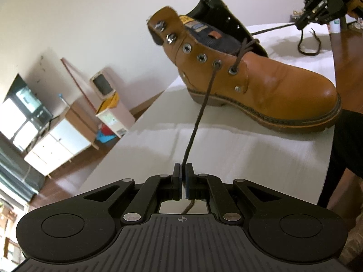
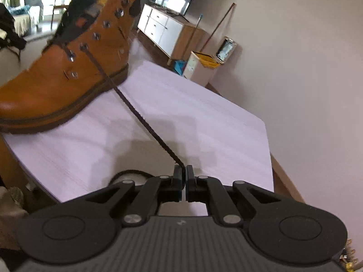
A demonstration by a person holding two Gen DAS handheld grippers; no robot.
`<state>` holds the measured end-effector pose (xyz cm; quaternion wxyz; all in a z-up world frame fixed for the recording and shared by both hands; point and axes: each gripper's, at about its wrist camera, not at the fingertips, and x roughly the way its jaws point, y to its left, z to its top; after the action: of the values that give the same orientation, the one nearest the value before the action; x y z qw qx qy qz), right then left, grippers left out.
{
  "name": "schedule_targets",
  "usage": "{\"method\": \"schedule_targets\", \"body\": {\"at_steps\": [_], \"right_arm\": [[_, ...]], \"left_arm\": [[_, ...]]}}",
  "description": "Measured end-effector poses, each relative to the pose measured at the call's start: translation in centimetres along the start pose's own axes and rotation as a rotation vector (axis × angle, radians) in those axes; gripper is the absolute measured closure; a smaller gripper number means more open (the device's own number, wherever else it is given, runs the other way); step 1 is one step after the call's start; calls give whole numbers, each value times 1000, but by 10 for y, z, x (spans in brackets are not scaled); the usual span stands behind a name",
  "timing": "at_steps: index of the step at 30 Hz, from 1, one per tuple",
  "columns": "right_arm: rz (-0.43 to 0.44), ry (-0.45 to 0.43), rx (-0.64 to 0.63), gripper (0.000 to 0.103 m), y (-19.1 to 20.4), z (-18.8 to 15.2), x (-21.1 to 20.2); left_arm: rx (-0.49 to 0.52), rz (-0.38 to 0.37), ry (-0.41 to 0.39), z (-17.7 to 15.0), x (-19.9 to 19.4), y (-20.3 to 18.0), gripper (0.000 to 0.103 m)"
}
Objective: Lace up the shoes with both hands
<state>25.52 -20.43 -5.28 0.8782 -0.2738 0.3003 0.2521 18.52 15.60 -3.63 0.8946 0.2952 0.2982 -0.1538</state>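
A tan leather boot (image 1: 267, 83) stands on the white table (image 1: 226, 149). In the left wrist view a dark brown lace (image 1: 199, 115) runs taut from a lower eyelet down to my left gripper (image 1: 183, 170), which is shut on it. From the other side, the boot (image 2: 52, 79) fills the upper left, and another stretch of lace (image 2: 138, 115) leads from an eyelet to my right gripper (image 2: 183, 172), shut on that end. The right gripper (image 1: 301, 23) also shows far off at the top right of the left wrist view, with slack lace looping below it.
A white sideboard (image 2: 163, 29), a pale bin (image 2: 199, 68) and a broom lean by the wall beyond the table. The table's edge (image 2: 270, 149) runs close to my right gripper. A dark sleeve (image 1: 349, 145) is at the right past the boot's toe.
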Motion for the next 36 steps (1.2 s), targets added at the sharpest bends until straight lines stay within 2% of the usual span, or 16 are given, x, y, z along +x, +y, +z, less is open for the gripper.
{"method": "schedule_targets", "body": {"at_steps": [3, 6, 8, 9, 10, 13, 19, 23, 25, 29, 30, 32, 36], "right_arm": [[11, -4, 10, 98, -1, 1, 0], [10, -19, 29, 87, -2, -2, -13], [9, -37, 61, 86, -9, -6, -22], [16, -46, 89, 86, -14, -7, -26], [21, -51, 106, 83, -16, -7, -29], [31, -63, 177, 68, -28, -13, -37], [97, -53, 270, 61, -34, -24, -37], [123, -36, 280, 57, -32, -28, -28], [102, -21, 286, 57, -34, -30, -24], [-10, 7, 309, 56, -46, -39, -30], [-19, 14, 325, 55, -49, -43, -32], [-32, 26, 368, 52, -57, -51, -33], [-21, 52, 533, 52, -77, -68, -29]], "left_arm": [[-12, 6, -2, -2, -7, 1, 100], [-24, 25, 10, -7, -14, 3, 95], [-43, 34, 27, -14, -19, 6, 94], [-56, 37, 35, -17, -21, 8, 92], [-71, 47, 38, -21, -24, 9, 84], [-104, 79, 26, -30, -36, 11, 76], [-152, 118, -22, -33, -55, 7, 58], [-182, 114, -71, -28, -63, 0, 54], [-184, 106, -87, -25, -65, -6, 50], [-170, 86, -104, -18, -64, -18, 38], [-169, 84, -108, -17, -63, -20, 36], [-173, 77, -122, -14, -61, -22, 24], [-168, 69, -151, -5, -59, -27, 18]]}}
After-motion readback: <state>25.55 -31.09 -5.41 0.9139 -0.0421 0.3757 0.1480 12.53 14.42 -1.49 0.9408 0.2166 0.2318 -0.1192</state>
